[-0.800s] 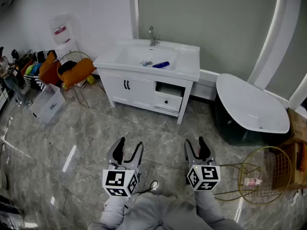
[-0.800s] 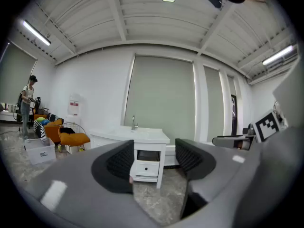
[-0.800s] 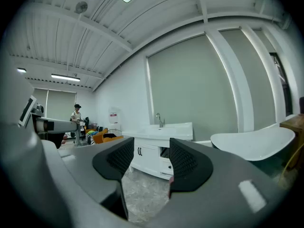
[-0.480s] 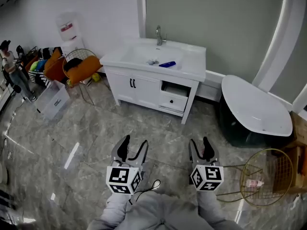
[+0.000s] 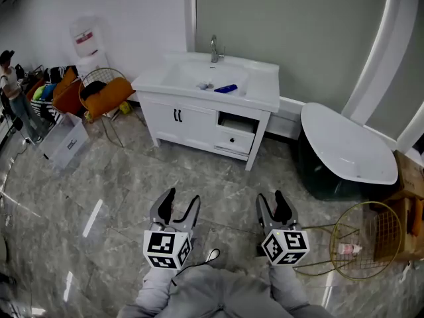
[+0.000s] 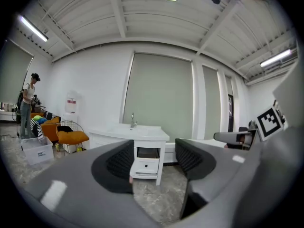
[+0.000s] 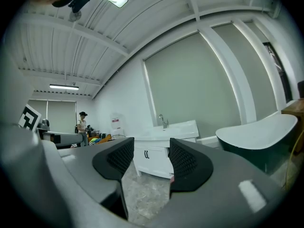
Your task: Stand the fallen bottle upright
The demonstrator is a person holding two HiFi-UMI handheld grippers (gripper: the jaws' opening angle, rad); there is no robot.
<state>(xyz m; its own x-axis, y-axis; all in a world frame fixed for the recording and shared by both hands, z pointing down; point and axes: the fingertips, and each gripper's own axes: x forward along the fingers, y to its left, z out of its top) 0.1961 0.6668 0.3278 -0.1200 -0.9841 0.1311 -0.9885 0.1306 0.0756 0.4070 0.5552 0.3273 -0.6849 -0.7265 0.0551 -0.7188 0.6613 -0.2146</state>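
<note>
A blue bottle (image 5: 226, 89) lies on its side on the white vanity (image 5: 265, 97) by the sink basin, right of the faucet (image 5: 214, 48). Both grippers are held level over the floor, well short of the vanity. My left gripper (image 5: 177, 207) stands open with nothing between its jaws; in the left gripper view (image 6: 154, 161) the vanity (image 6: 147, 136) shows through the gap. My right gripper (image 5: 275, 205) is open and empty too, and the right gripper view (image 7: 151, 161) looks at the vanity (image 7: 173, 129) from a distance.
A dark bathtub with a white rim (image 5: 344, 152) stands right of the vanity. A gold wire basket (image 5: 363, 241) lies on the floor at the right. A chair with an orange cushion (image 5: 106, 95), a clear bin (image 5: 65, 142) and a person (image 5: 13, 97) are at the left.
The head view has shifted slightly, so the vanity sits a little further left and higher in the picture than half a second ago. Both grippers stay open side by side over the floor.
</note>
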